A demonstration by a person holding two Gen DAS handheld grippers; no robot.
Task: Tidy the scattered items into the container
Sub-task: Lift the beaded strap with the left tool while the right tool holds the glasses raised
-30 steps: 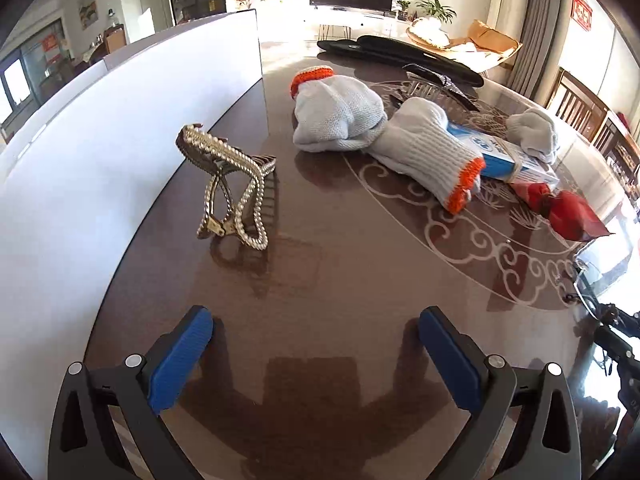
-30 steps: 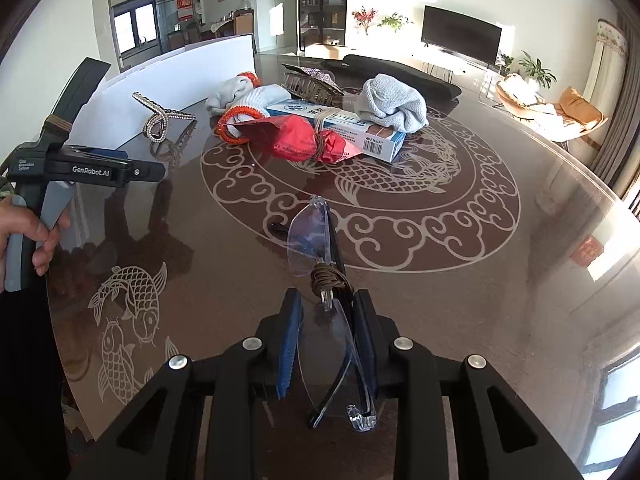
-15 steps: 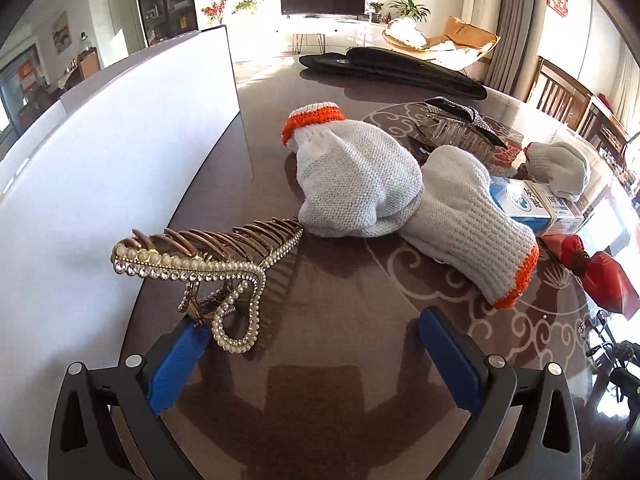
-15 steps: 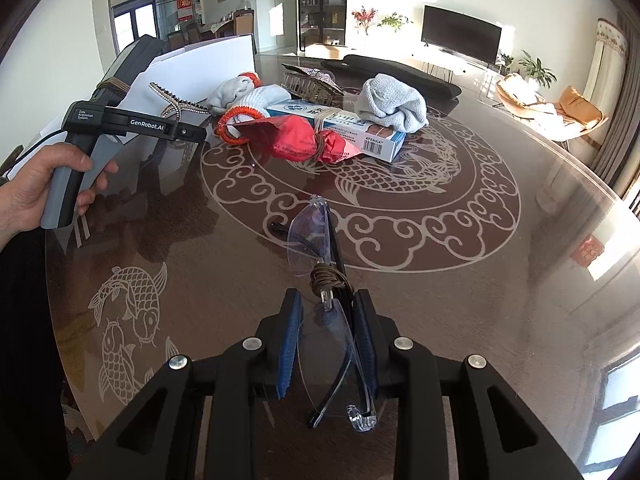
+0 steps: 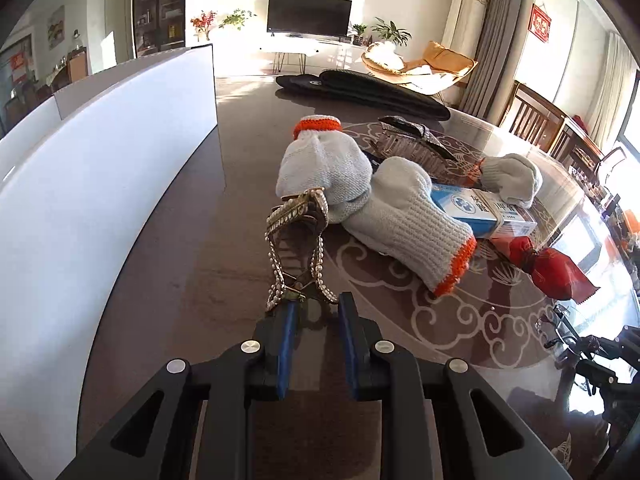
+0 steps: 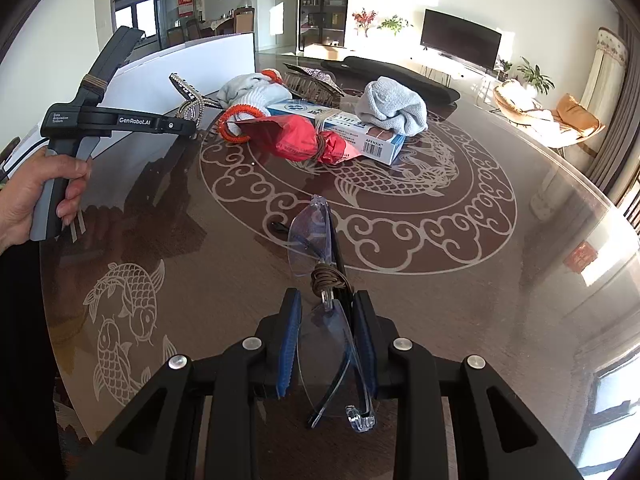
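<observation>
A gold hair claw clip (image 5: 298,240) set with pearls points away from me toward the gloves, and my left gripper (image 5: 318,308) is shut on its handle end. The right wrist view shows the same clip (image 6: 188,96) at the tip of the left gripper (image 6: 192,125), which a hand holds. My right gripper (image 6: 326,304) is shut on clear glasses (image 6: 316,236), bound with a brown band and lying on the glass tabletop (image 6: 440,300). The tall white container (image 5: 100,160) stands just left of the clip.
Right of the clip lies a pile: two white knit gloves (image 5: 404,216) with orange cuffs, a rolled glove (image 5: 512,176), a blue-and-white box (image 5: 480,208), a red packet (image 5: 548,268) and a brown hair claw (image 5: 412,144). A black pouch (image 5: 360,88) lies farther back.
My left gripper moved up to the pearl clip and closed on its handle end, having stood wide open before. The right gripper and the glasses have not moved.
</observation>
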